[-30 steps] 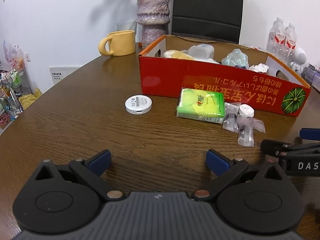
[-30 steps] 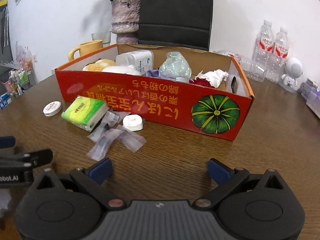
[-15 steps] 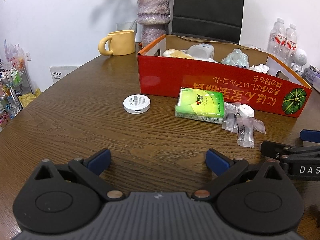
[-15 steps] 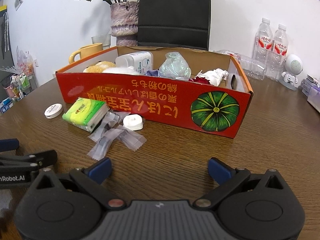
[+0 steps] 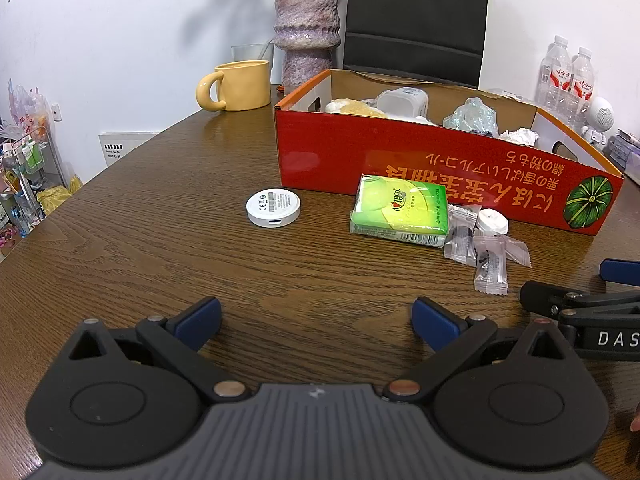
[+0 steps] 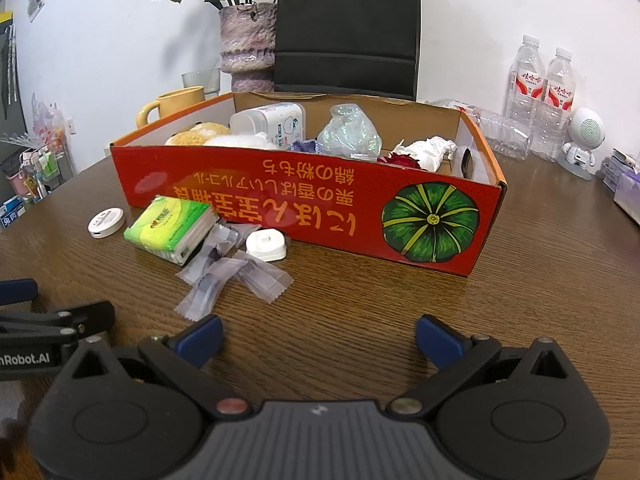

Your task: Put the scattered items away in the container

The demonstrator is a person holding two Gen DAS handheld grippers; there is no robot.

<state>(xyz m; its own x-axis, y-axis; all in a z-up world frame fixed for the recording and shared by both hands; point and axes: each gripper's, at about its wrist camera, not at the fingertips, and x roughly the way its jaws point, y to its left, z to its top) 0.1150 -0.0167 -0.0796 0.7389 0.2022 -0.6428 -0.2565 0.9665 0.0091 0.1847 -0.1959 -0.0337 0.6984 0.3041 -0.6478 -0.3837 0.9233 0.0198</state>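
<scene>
Here the left gripper (image 5: 316,320) hangs low over the near table (image 5: 160,248), its blue-tipped fingers wide apart with nothing between them. The right gripper (image 6: 318,334) sits beside it, likewise spread and empty; its side reads "DAS" in the left view, and the left one's reads "nRobot.AI" in the right view. Farther off stands the red box (image 6: 280,200), printed upside down with orange Japanese script and a green pumpkin. Just in front of it lie a green tissue pack (image 5: 400,210), clear wrapped sachets (image 5: 486,254) and a white cap (image 5: 492,222). Left of these, apart, rests a white puck (image 5: 273,207) bearing a CE mark. Inside the box sit a white tub (image 6: 276,122), crumpled wrap (image 6: 352,134) and tissue (image 6: 426,152).
</scene>
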